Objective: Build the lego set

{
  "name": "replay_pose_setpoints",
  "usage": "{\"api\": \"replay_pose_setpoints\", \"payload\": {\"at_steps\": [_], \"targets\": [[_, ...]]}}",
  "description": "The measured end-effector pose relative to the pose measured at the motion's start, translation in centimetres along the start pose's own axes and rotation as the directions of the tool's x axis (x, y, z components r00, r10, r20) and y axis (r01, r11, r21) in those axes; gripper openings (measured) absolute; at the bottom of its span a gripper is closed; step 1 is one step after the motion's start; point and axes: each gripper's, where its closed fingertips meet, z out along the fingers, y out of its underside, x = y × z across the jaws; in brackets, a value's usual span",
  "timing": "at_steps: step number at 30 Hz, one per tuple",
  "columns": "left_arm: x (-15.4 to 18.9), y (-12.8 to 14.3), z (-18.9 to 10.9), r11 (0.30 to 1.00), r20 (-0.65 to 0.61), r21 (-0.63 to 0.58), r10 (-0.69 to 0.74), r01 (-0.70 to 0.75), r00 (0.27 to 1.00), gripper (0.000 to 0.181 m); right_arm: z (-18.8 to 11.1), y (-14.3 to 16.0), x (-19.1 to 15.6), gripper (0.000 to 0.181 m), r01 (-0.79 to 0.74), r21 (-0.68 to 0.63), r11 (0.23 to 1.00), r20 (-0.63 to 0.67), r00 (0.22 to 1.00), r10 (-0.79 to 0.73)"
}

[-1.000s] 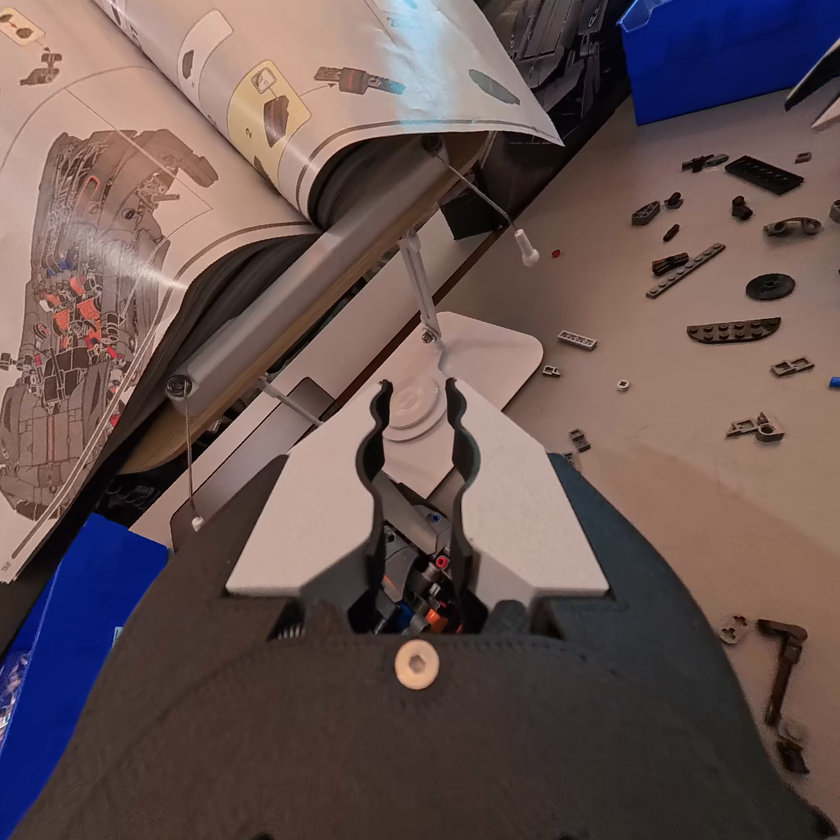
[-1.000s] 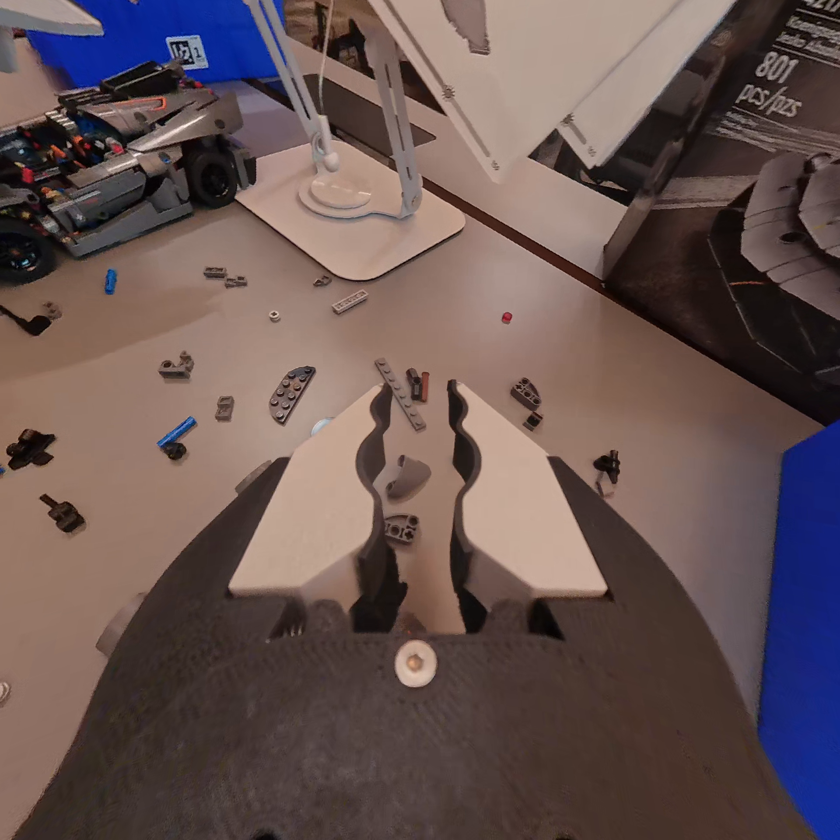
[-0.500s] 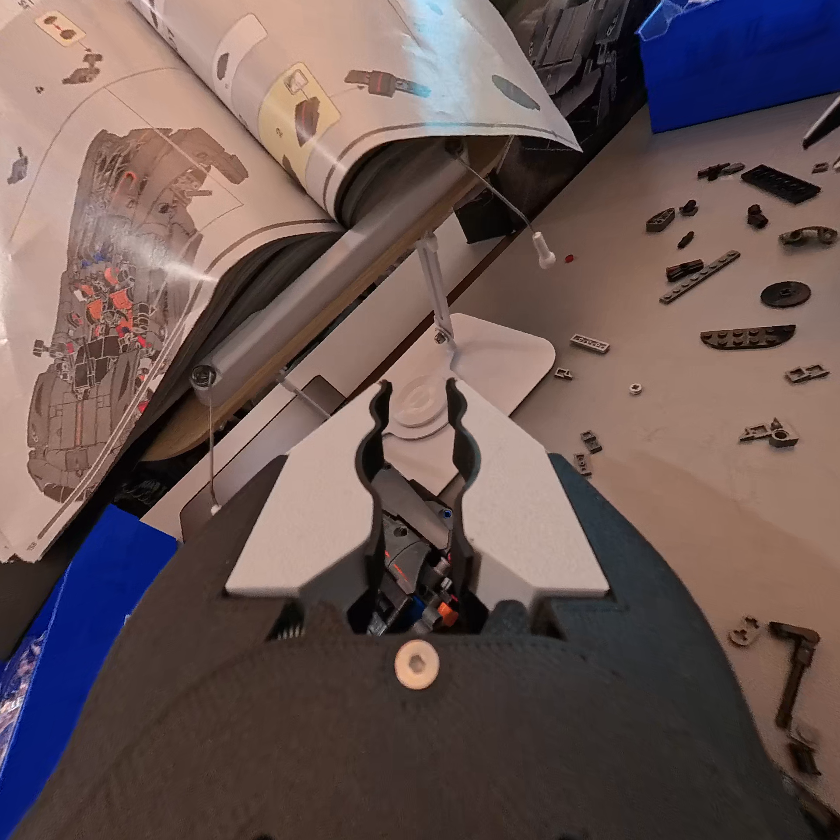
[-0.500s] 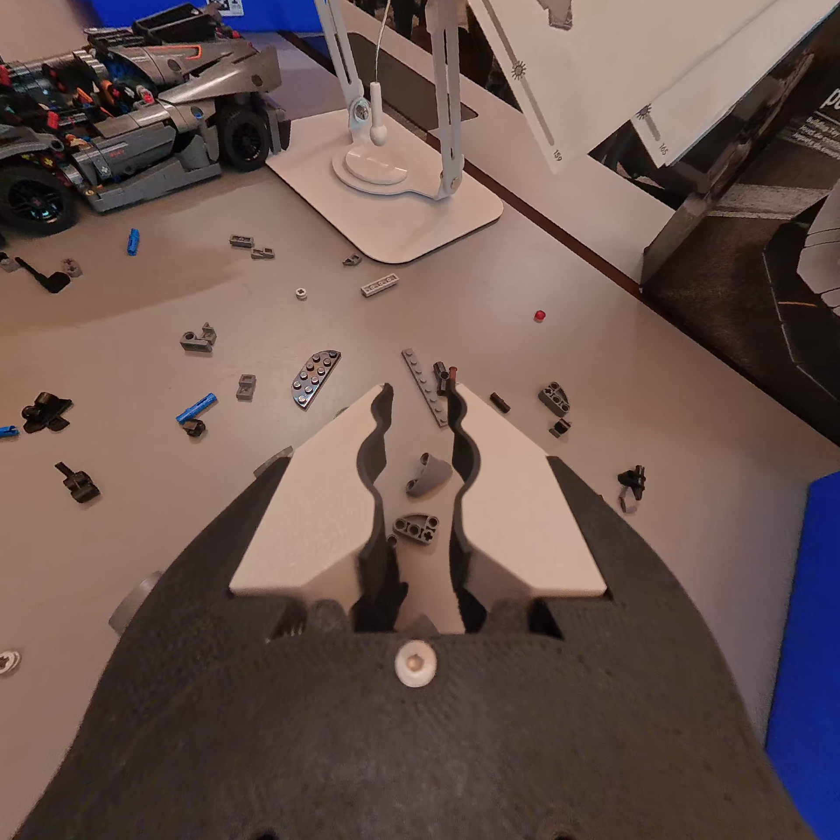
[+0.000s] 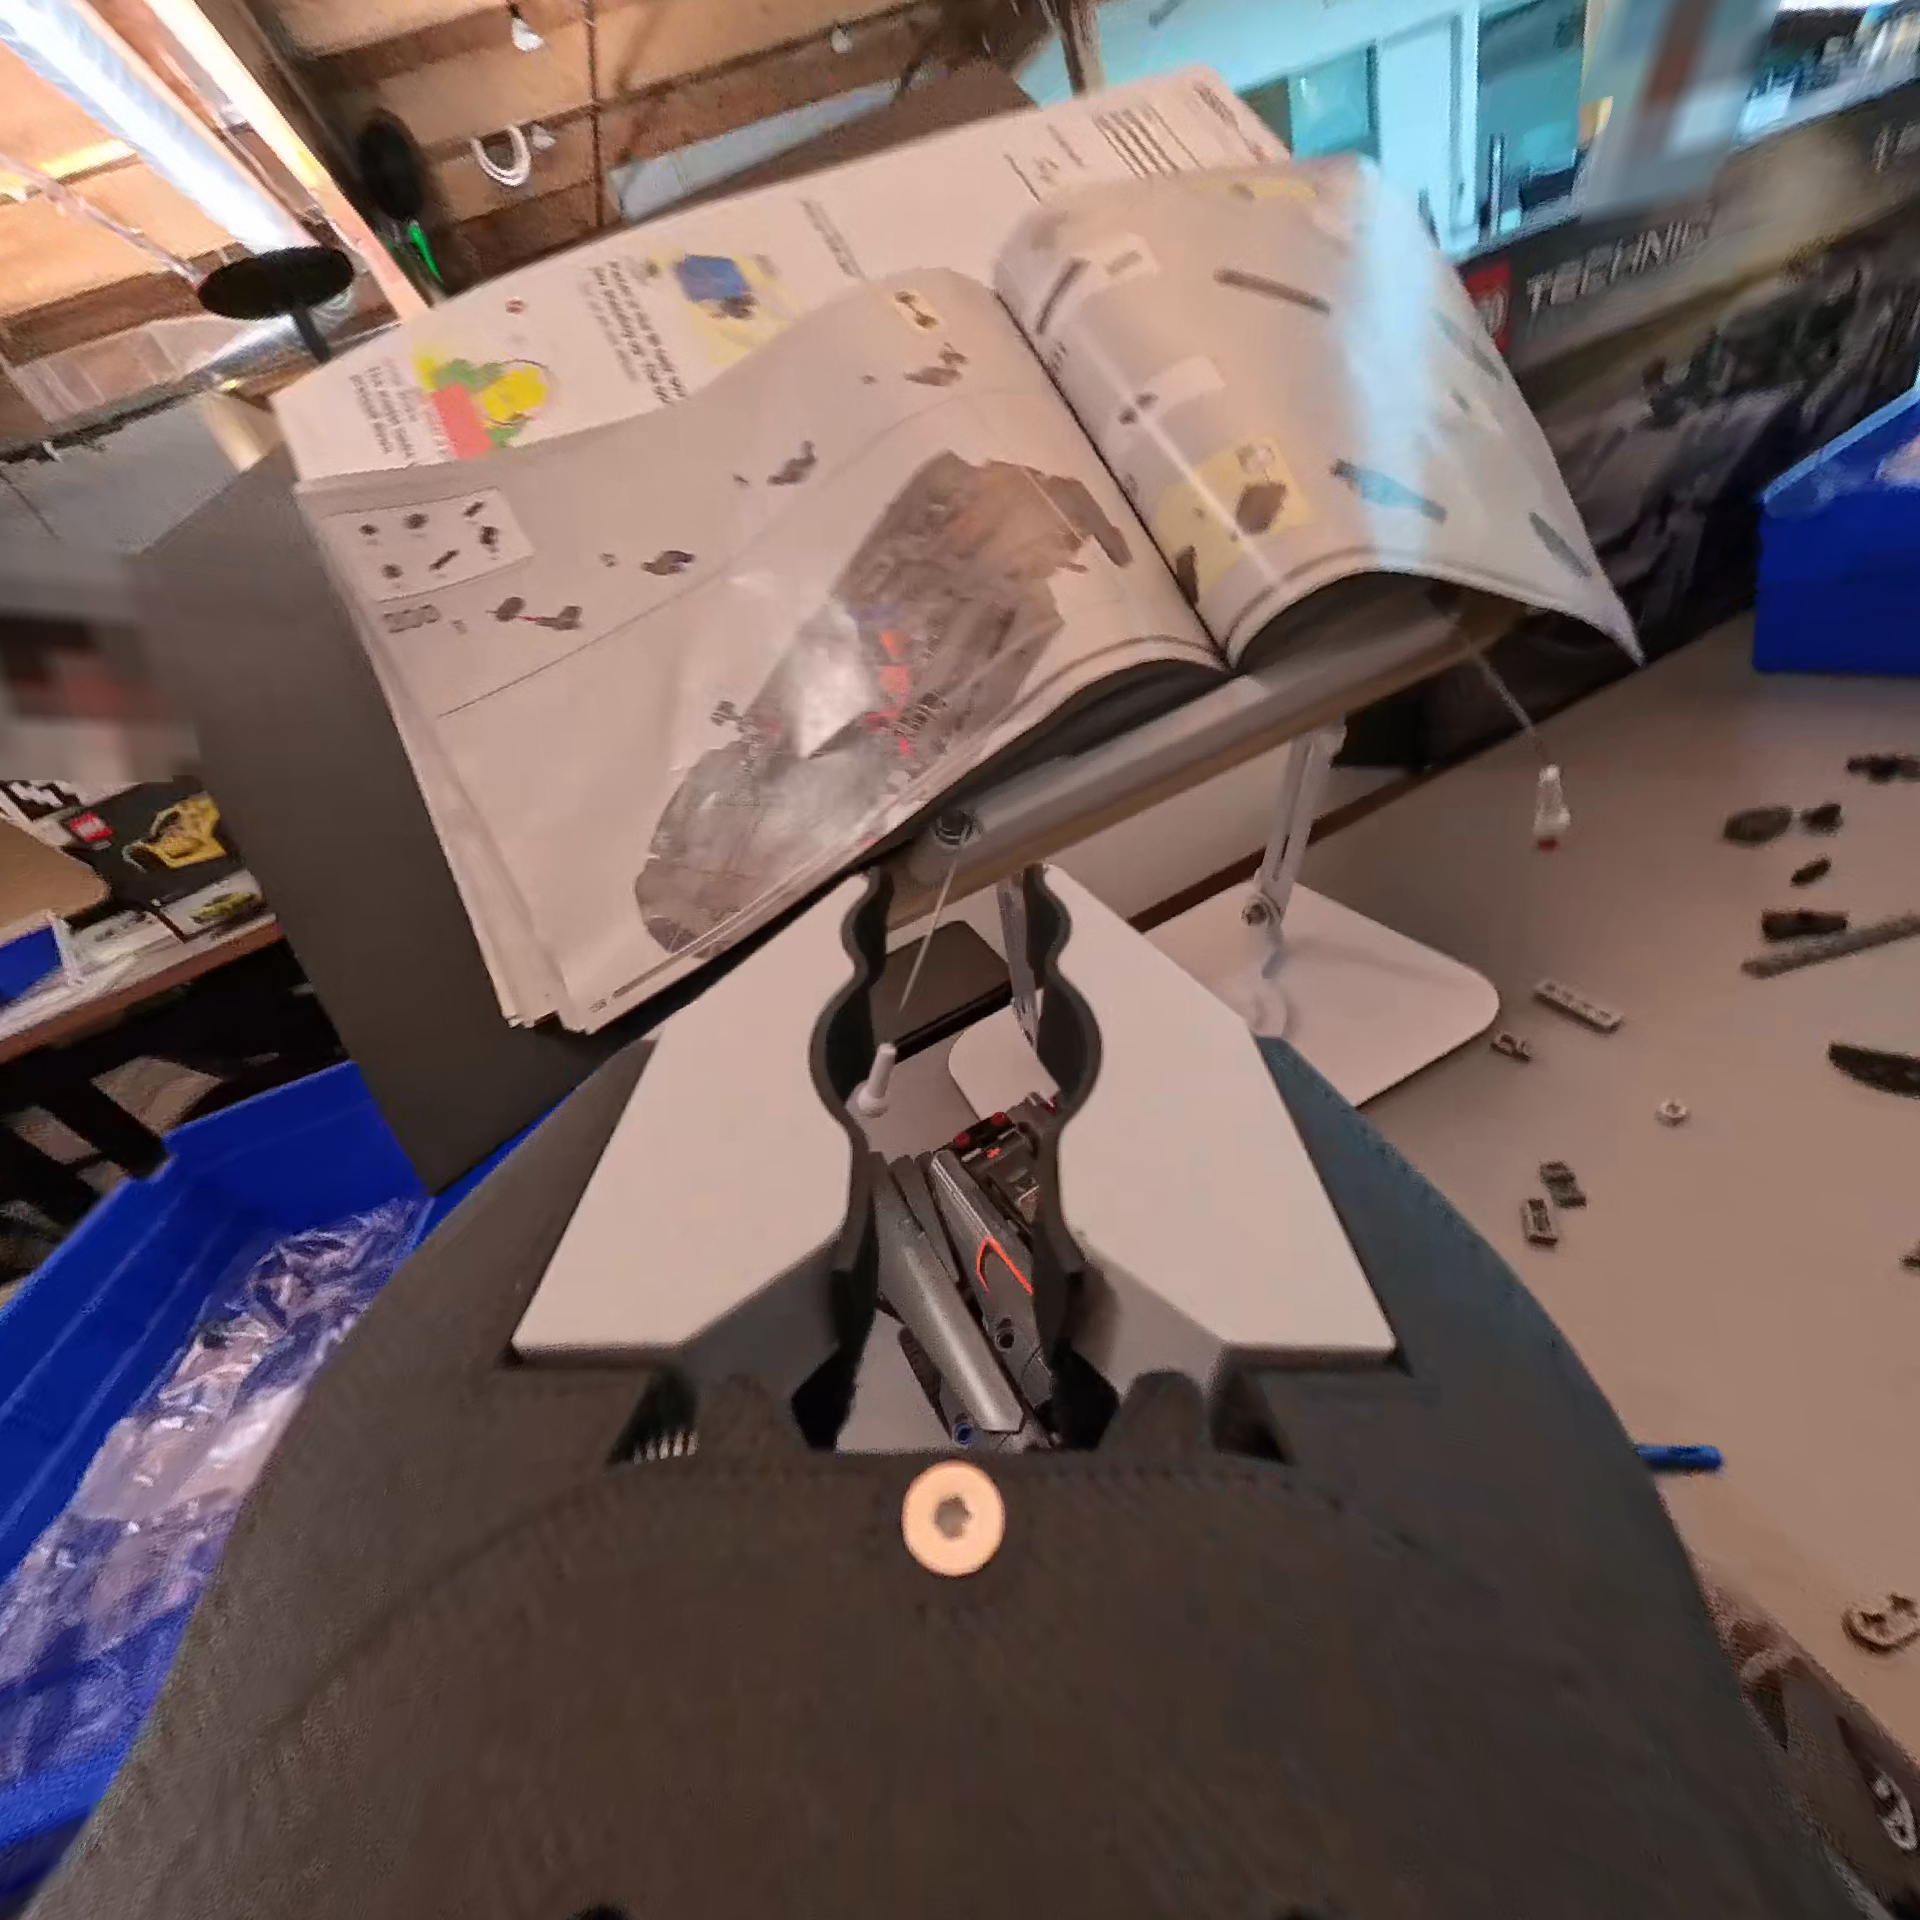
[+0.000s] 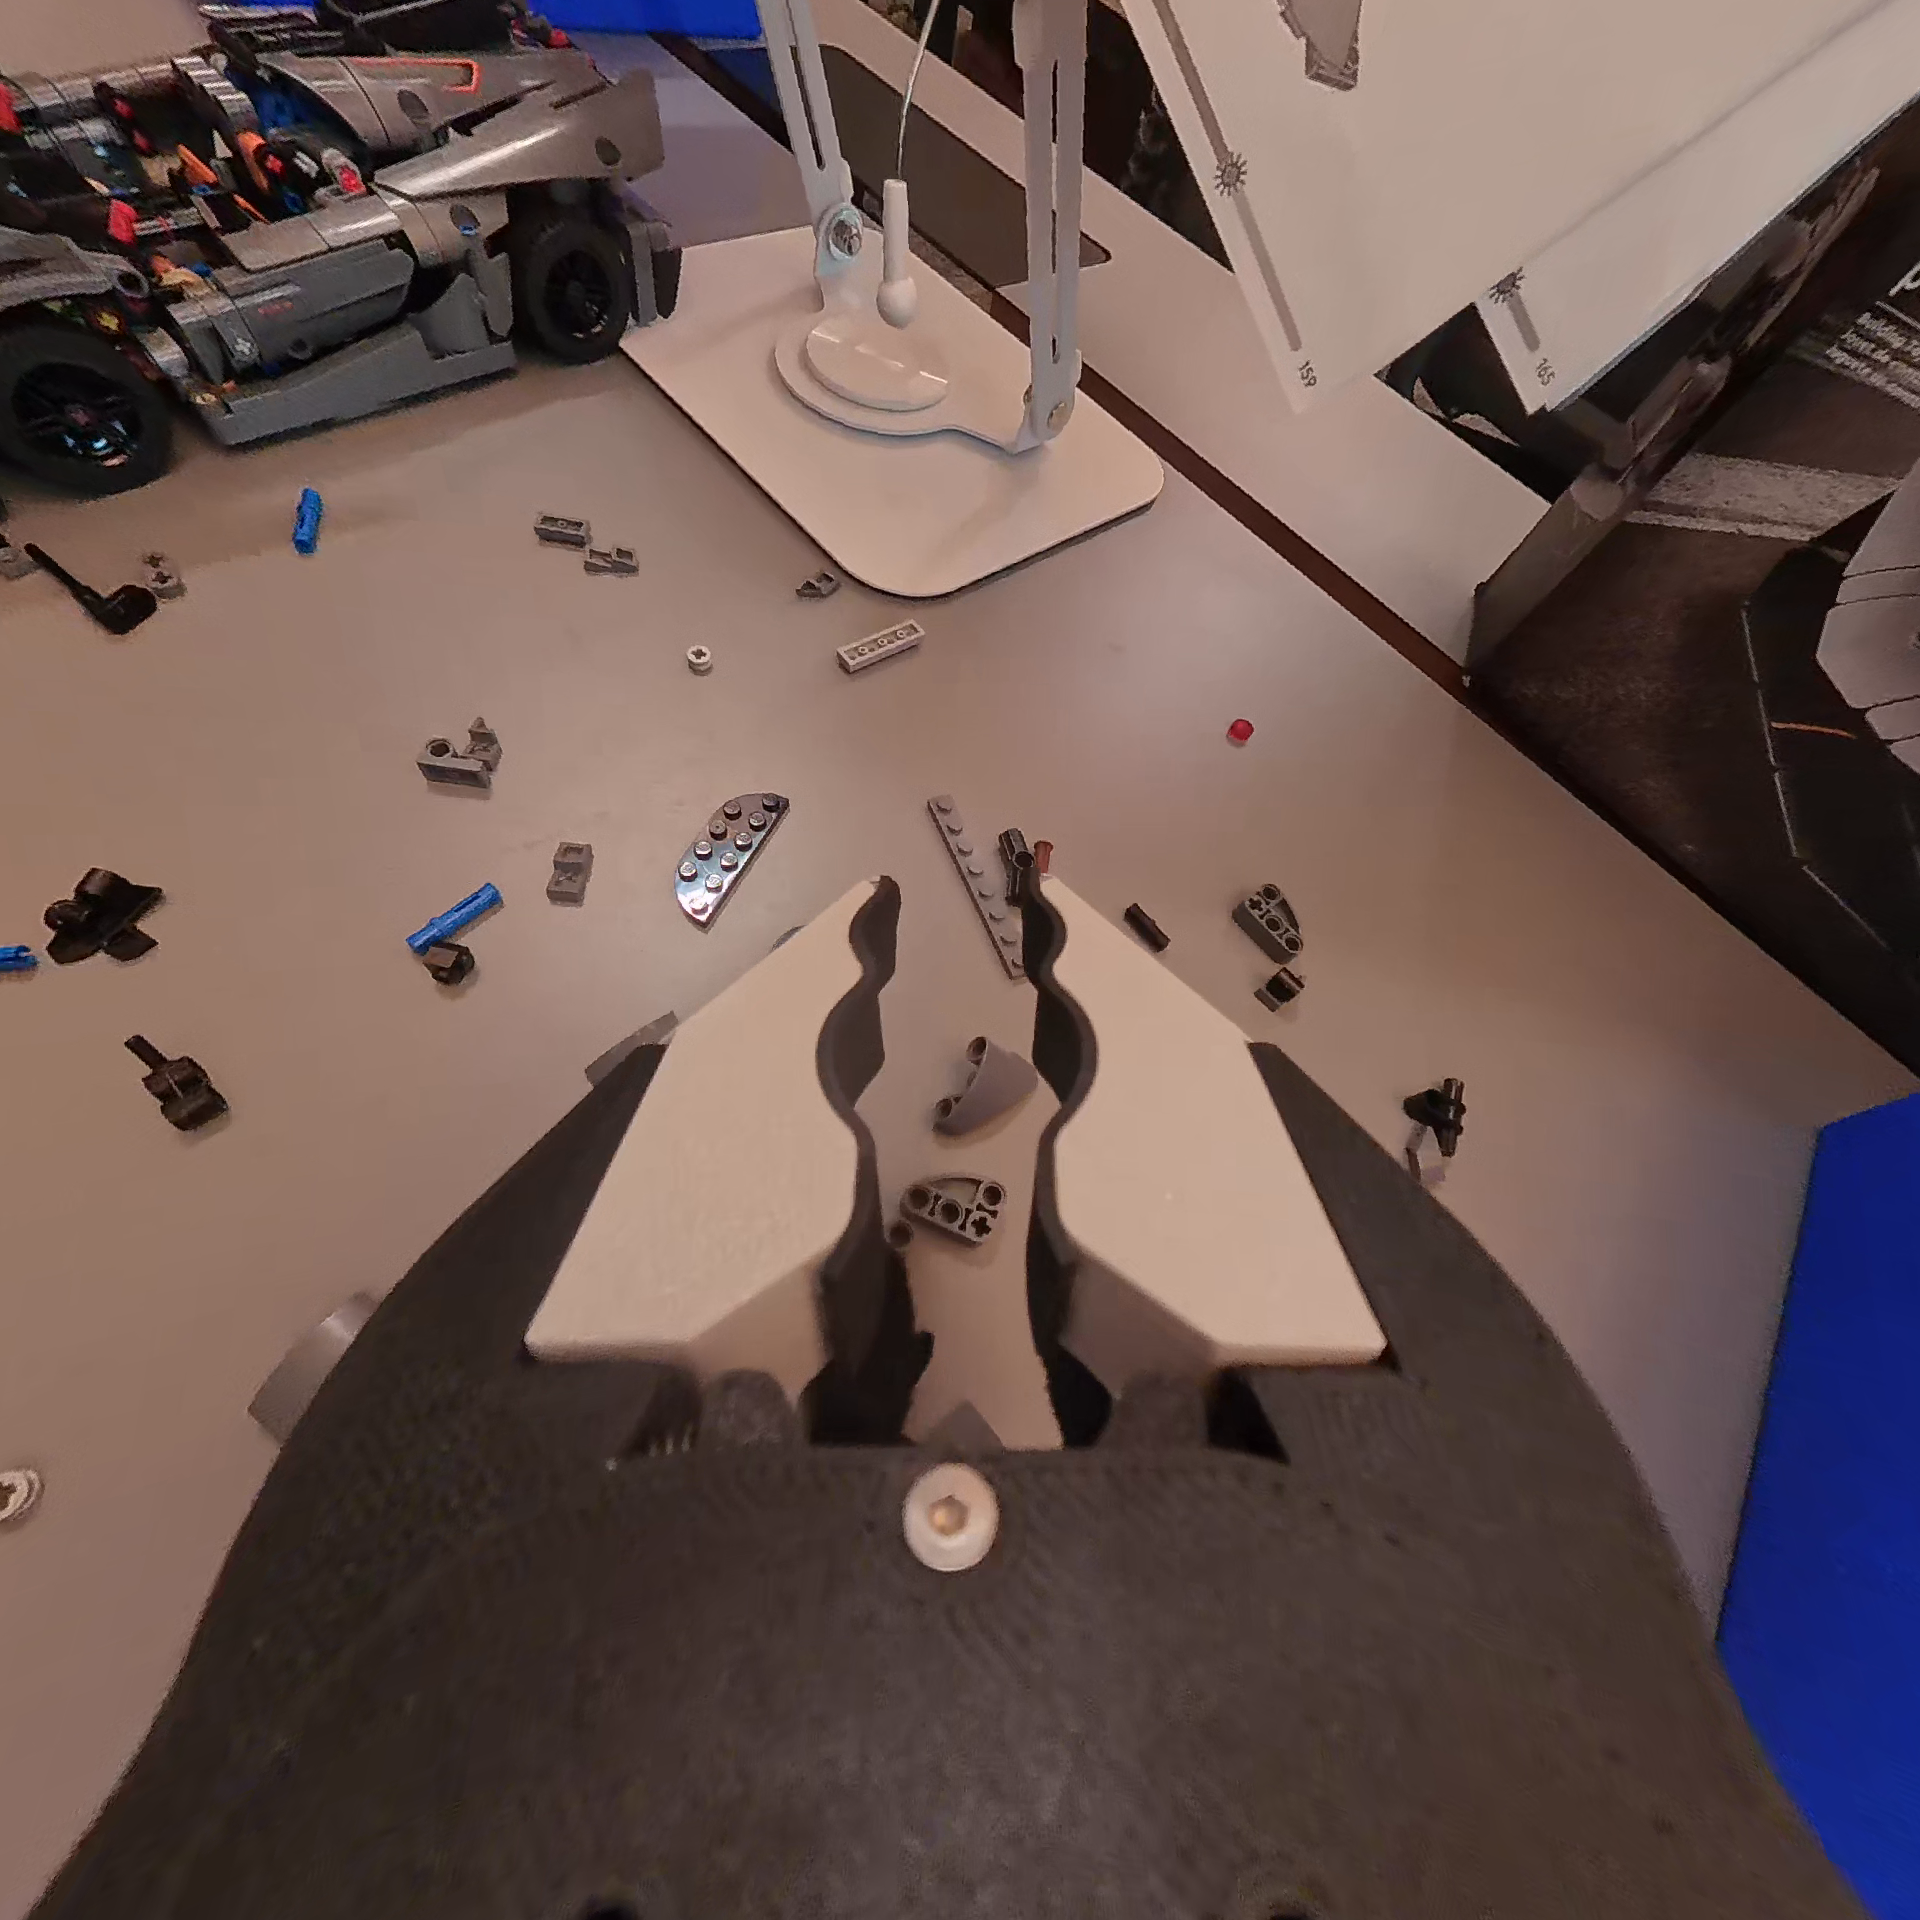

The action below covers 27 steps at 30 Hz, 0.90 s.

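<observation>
The part-built grey Lego car [image 6: 312,229] stands on the table at the far left in the right wrist view. In the left wrist view a part of it [image 5: 977,1236] shows below and between the fingers. My left gripper [image 5: 956,883] is open and empty above the car, pointing at the open instruction book [image 5: 831,582]. My right gripper [image 6: 956,888] is open and empty, low over the table. A grey curved piece [image 6: 985,1086] and a grey rounded liftarm [image 6: 954,1207] lie on the table between its fingers. A long grey plate [image 6: 977,899] lies at the fingertips.
Loose pieces are scattered on the table: a half-round plate [image 6: 727,857], a blue pin [image 6: 454,917], a red stud [image 6: 1238,730]. The white book stand base [image 6: 904,416] stands behind. The set's box [image 6: 1766,623] and a blue bin [image 6: 1829,1455] are at right. A blue bin with bags [image 5: 156,1351] is at left. The grippers' ends are close to 40 cm from one another. The long grey plate [image 6: 977,899] lies some 9 cm from my right tips, 40 cm from my left tips. It is also in sight in the left wrist view [image 5: 1852,949].
My left gripper has tilted up, so the whole book and the room behind now show. My right gripper has moved slightly forward; the two grey pieces stay between its fingers.
</observation>
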Motion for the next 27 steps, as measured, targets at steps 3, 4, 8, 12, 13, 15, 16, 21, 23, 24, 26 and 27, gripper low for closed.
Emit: {"api": "replay_pose_setpoints", "payload": {"at_steps": [3, 4, 8, 12, 13, 15, 16, 21, 23, 24, 26, 27], "targets": [[-1.3, -0.4, -0.7, 0.995, 0.003, 0.041, -0.095, 0.095, 0.995, 0.024, -0.2, -0.3, 0.0, 0.021, 0.002, 0.01, 1.0, 0.003, 1.0, -0.002], [-1.7, -0.3, -0.8, 0.994, 0.01, 0.04, -0.103, 0.102, 0.995, 0.024, -0.2, -0.4, 0.0, 0.021, 0.002, 0.013, 1.0, 0.003, 1.0, -0.002], [-2.0, 0.2, -0.8, 0.994, 0.018, 0.024, -0.104, 0.104, 0.994, 0.024, -0.4, -0.5, -0.1, 0.021, 0.005, 0.02, 1.0, 0.004, 1.0, -0.005], [-1.5, 0.2, -0.6, 1.0, 0.032, 0.003, -0.03, 0.03, 0.999, 0.024, -1.1, -3.1, -2.7, 0.016, 0.085, 0.092, 0.992, 0.057, 0.994, -0.091], [-1.5, 0.1, -0.6, 1.0, 0.042, 0.0, -0.008, 0.008, 0.999, 0.024, -1.3, -4.5, -4.7, 0.015, 0.084, 0.126, 0.988, 0.115, 0.988, -0.099], [-1.7, -0.1, -0.8, 1.0, 0.053, 0.008, 0.011, -0.011, 0.999, 0.024, -0.8, -6.7, -9.8, 0.021, 0.092, 0.144, 0.985, 0.265, 0.956, -0.127], [-1.9, 0.0, -0.8, 1.0, 0.056, 0.013, 0.007, -0.008, 0.998, 0.023, -0.2, -7.6, -12.5, 0.026, 0.1, 0.138, 0.985, 0.324, 0.936, -0.14], [-3.4, 0.8, -1.0, 0.998, 0.066, 0.035, -0.053, 0.051, 0.996, 0.023, 3.3, -10.9, -26.2, 0.02, 0.182, 0.139, 0.973, 0.567, 0.791, -0.229], [-4.5, 1.8, -1.0, 0.994, 0.074, 0.027, -0.109, 0.107, 0.991, 0.023, 5.2, -11.4, -30.3, 0.022, 0.202, 0.109, 0.973, 0.629, 0.744, -0.225], [-5.1, 2.1, -1.2, 0.991, 0.082, 0.031, -0.134, 0.132, 0.988, 0.023, 6.2, -11.4, -31.9, 0.023, 0.225, 0.086, 0.97, 0.645, 0.73, -0.227], [-6.1, 2.4, -1.5, 0.983, 0.093, 0.052, -0.183, 0.179, 0.979, 0.023, 8.4, -11.0, -34.1, 0.022, 0.306, 0.055, 0.951, 0.647, 0.714, -0.267], [-6.5, 2.5, -1.7, 0.98, 0.1, 0.058, -0.194, 0.189, 0.976, 0.023, 9.5, -10.6, -34.8, 0.023, 0.349, 0.032, 0.937, 0.644, 0.709, -0.286]]}}
